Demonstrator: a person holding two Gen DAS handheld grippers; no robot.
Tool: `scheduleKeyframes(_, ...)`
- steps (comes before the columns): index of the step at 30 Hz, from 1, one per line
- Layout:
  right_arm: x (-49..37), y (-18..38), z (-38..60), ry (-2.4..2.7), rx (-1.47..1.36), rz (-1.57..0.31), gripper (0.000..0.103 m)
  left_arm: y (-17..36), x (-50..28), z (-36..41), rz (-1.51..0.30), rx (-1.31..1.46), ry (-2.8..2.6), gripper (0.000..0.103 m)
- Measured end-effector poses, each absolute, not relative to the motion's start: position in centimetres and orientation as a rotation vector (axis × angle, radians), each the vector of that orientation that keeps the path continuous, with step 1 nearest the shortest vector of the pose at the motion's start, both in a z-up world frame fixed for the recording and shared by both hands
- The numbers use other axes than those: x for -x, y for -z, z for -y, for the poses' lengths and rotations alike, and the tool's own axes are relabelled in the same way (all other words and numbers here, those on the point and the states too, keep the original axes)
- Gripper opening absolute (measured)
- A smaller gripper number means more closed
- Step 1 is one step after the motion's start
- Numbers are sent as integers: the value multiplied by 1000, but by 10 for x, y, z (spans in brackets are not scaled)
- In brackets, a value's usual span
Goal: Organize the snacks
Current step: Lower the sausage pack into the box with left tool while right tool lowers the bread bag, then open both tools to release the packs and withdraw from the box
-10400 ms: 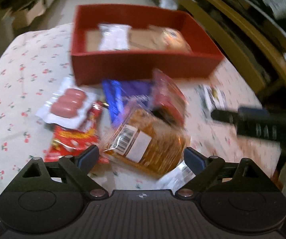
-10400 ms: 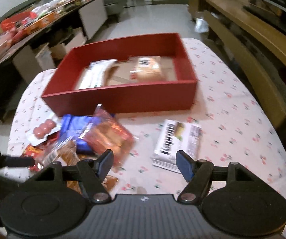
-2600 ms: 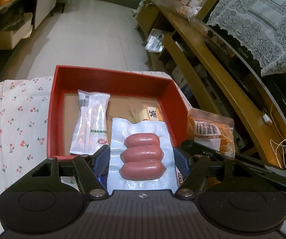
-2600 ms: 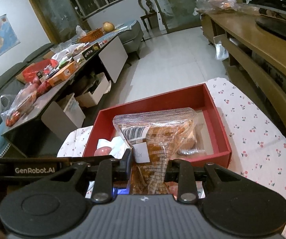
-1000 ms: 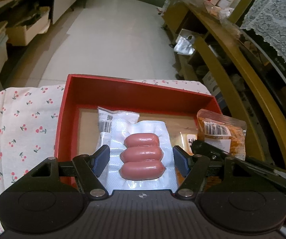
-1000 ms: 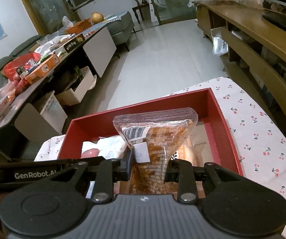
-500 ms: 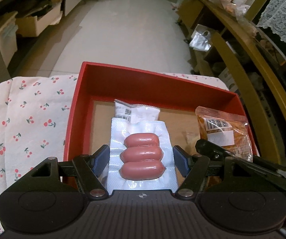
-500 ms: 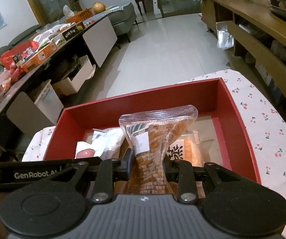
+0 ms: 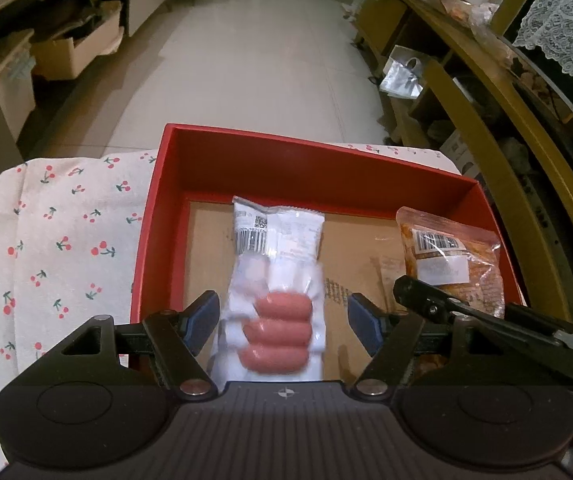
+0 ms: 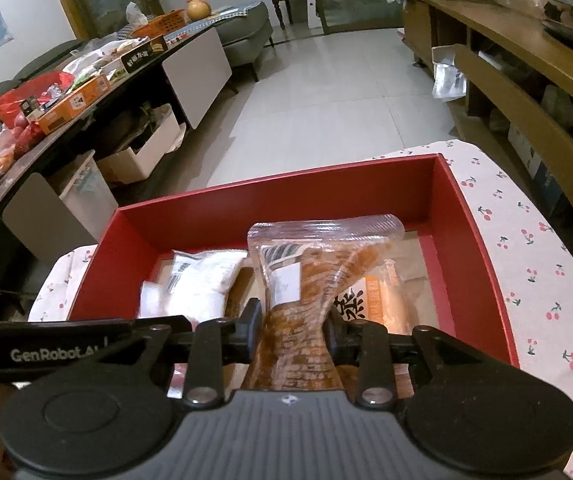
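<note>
A red box (image 9: 286, 160) stands on the cherry-print tablecloth (image 9: 58, 248). My left gripper (image 9: 282, 318) is open over the box; a clear pack of three pink sausages (image 9: 276, 330) is blurred between its fingers, lying over a white packet (image 9: 276, 232). My right gripper (image 10: 292, 328) is shut on a clear bag of orange-brown snacks (image 10: 306, 280), held upright above the box (image 10: 270, 196). That bag also shows in the left wrist view (image 9: 452, 258), with the right gripper's finger (image 9: 426, 294) below it. An orange packet (image 10: 378, 300) lies in the box behind the bag.
A wooden shelf unit (image 10: 526, 64) runs along the right. A cluttered low table (image 10: 86, 76) and cardboard boxes (image 9: 74, 48) stand left on the tiled floor. The left gripper's arm (image 10: 58, 344) crosses the right wrist view's lower left.
My left gripper has opened and the sausage pack has dropped out of its grip into the box. My right gripper has lowered the snack bag closer to the box.
</note>
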State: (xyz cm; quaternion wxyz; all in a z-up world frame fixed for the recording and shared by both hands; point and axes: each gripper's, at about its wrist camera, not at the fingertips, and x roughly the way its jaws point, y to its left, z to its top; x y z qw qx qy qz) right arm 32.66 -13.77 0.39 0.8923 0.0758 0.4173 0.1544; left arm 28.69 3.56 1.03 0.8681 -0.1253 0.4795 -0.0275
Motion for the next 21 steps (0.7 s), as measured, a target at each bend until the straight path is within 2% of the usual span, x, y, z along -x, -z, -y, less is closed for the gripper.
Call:
scheduleKeyframes(6, -322, -10, 142, -296, -131, -851, 54, -16, -284, -30, -991, 250, 72, 82)
scheduleKeyframes(11, -318, -16, 150, -289, -149, -838, 65, -22, -280, -29, -972, 241, 77, 85)
scheduleKeyframes(21, -310, -31, 154, -306, -176, -799, 66, -29, -275, -32, -959, 253, 80, 86)
